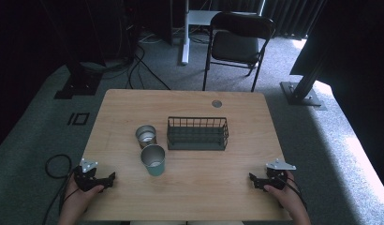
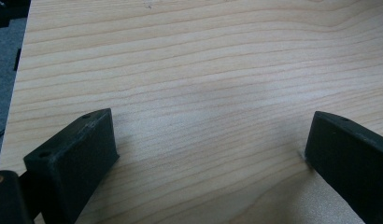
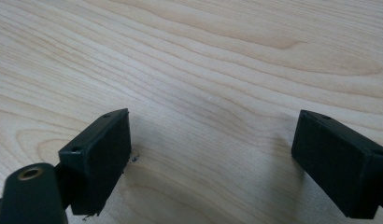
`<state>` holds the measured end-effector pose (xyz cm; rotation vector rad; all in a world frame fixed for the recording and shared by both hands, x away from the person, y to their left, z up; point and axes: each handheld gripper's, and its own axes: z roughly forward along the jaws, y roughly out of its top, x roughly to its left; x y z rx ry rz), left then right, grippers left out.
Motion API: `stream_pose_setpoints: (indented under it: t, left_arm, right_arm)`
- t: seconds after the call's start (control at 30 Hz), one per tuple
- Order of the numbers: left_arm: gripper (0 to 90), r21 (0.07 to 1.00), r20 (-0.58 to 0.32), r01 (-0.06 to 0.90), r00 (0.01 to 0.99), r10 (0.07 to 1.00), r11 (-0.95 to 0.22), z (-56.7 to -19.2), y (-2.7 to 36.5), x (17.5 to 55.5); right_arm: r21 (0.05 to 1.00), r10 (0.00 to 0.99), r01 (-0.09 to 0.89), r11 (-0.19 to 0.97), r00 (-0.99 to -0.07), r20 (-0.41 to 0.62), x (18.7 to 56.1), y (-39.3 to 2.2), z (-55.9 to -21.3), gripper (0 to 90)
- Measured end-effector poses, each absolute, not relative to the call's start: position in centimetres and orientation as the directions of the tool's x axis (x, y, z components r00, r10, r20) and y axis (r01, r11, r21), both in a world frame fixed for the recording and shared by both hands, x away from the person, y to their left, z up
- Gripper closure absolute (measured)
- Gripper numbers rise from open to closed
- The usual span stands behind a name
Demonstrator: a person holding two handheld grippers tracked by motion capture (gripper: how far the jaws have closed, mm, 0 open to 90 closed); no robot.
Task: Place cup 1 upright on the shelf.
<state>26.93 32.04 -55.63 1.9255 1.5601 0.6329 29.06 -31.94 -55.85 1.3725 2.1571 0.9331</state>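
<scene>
Down at the near edge of the pale wooden table (image 1: 190,192), the left hand (image 1: 77,199) sits at the left corner with the left gripper (image 1: 110,180) low over the wood, the black jaws spread wide with bare wood grain (image 2: 208,116) between them. Over at the near right corner, the right hand (image 1: 286,194) has the right gripper (image 1: 252,180) pointed inward, jaws just as wide apart, gripping nothing, only tabletop (image 3: 213,126) between them. Both grippers sit well apart from everything else on the table. Moving up the board: a teal-sided metal cup (image 1: 153,160) stands upright near the centre, and just beyond it, seemingly touching, a shiny silver metal cup (image 1: 146,136), also upright. Just to the right of those two, a dark green wire basket (image 1: 197,146), rectangular. Farther back, a round grey grommet (image 1: 217,103) in the tabletop. Past the far edge, a black folding chair (image 1: 237,44) on grey carpet (image 1: 40,140).
</scene>
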Motion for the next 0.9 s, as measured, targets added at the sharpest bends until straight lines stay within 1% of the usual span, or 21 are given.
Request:
stream_pose_setpoints:
  t: [0.27,0.53,0.9]
  left_arm:
    - [2.8,0.691,0.006,0.706,0.206,0.979,-0.152,-55.62,32.04,26.93]
    - [2.8,0.691,0.005,0.706,0.206,0.979,-0.152,-55.62,32.04,26.94]
    - [2.8,0.691,0.005,0.707,0.205,0.979,-0.152,-55.62,32.04,26.94]
  right_arm:
    - [0.725,0.904,0.625,0.290,-0.428,0.008,29.05,-31.94,-55.84,11.5]
    - [0.726,0.891,0.615,0.309,-0.454,0.006,29.07,-32.17,-55.83,11.7]
    - [0.736,0.886,0.603,0.309,-0.464,0.008,29.49,-31.48,-55.72,13.0]
